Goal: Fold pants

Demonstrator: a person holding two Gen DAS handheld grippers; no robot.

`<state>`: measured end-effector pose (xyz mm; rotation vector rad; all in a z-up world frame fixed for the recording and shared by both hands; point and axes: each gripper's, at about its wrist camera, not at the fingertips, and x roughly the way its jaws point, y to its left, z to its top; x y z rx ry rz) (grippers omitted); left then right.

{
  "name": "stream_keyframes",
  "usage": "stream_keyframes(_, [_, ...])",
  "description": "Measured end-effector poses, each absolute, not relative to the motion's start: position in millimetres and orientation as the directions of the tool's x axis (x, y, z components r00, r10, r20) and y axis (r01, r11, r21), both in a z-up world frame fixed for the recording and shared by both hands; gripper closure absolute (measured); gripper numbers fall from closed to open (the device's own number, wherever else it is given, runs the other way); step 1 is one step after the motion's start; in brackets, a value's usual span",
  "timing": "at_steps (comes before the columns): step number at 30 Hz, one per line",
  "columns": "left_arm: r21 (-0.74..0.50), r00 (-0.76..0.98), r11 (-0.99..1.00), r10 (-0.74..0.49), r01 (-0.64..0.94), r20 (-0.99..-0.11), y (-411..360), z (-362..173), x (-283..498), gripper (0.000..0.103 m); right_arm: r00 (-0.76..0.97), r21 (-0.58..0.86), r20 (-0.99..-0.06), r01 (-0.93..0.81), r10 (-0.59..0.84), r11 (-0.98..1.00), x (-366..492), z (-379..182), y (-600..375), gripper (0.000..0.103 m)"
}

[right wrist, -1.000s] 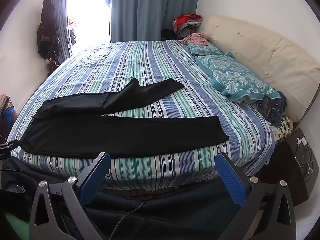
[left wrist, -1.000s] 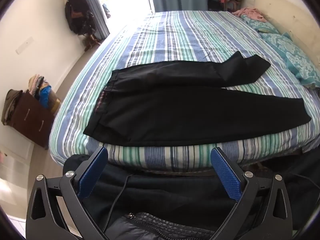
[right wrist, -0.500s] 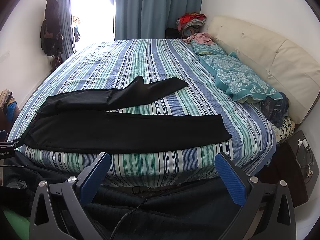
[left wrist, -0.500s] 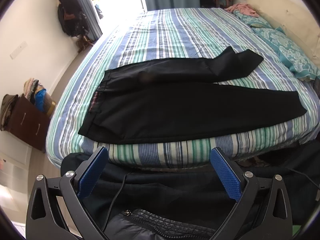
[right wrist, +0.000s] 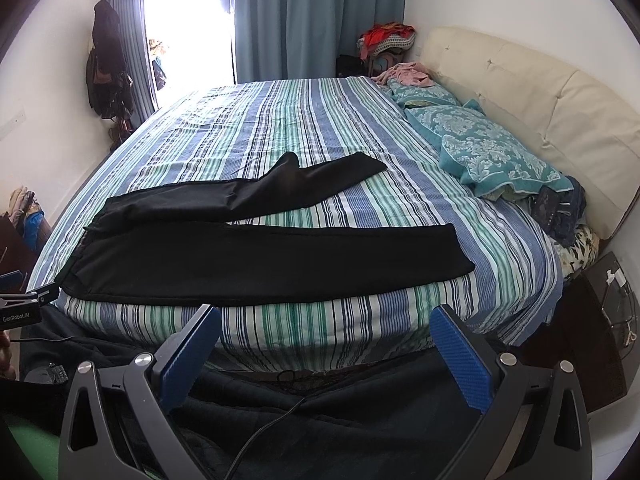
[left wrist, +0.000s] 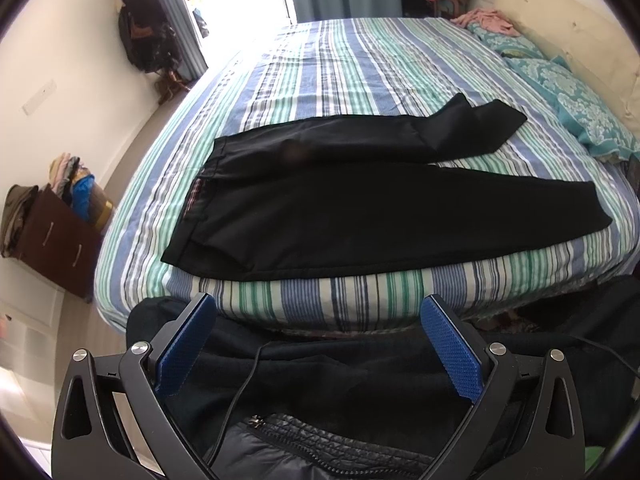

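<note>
Bedroom with a striped bed

A striped bedsheet (right wrist: pixel 304 128) covers the bed; teal pillows (right wrist: pixel 488 152) lie against a cream headboard (right wrist: pixel 552 92). Blue curtains (right wrist: pixel 316 16) hang behind, a dark dresser (left wrist: pixel 56 244) stands beside the bed.

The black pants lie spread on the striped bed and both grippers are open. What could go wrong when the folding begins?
1. The far leg is already kinked near its cuff; folded over as it lies, the crease may likely stay inside.
2. The near leg runs along the bed edge, so a pull toward the person could drag the pants off the mattress.
3. Both the left gripper and the right gripper hang above a loose cable, which might snag.
</note>
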<state>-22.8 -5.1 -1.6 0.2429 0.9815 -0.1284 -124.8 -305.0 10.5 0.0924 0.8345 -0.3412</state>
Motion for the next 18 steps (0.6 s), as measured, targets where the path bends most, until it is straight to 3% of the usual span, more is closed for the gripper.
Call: stream_keyframes(18, [0.159, 0.566, 0.959, -0.002, 0.234, -0.824, -5.7, 1.4, -29.3, 0.001, 0.622, -0.057, -0.744, 0.303, -0.243, 0.951, -124.9, 12.0, -294.0, 0.0])
